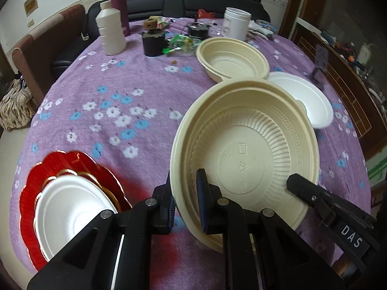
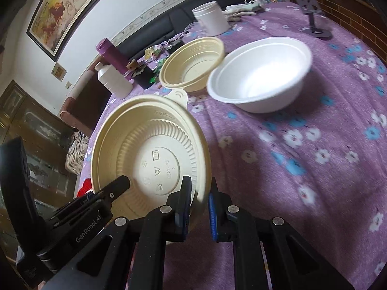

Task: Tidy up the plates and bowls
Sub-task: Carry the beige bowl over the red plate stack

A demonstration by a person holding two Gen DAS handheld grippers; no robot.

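A cream ribbed plastic bowl (image 1: 244, 149) is held tilted above the purple cloth, and both grippers clamp its rim. My left gripper (image 1: 186, 200) is shut on its left rim. My right gripper (image 2: 198, 203) is shut on its right rim; the same bowl (image 2: 150, 154) fills that view. The right gripper's finger (image 1: 314, 198) shows at the bowl's right edge. A second cream bowl (image 1: 232, 58) sits behind, and a white foam bowl (image 1: 312, 101) beside it. A white bowl (image 1: 70, 210) rests on a red scalloped plate (image 1: 36, 188) at near left.
At the table's far side stand a white bottle (image 1: 110, 31), a purple flask (image 1: 118, 7), a white jar (image 1: 235, 23), dark small pots (image 1: 153, 42) and wrappers. A phone stand (image 2: 312, 17) is at far right. A black sofa lies beyond.
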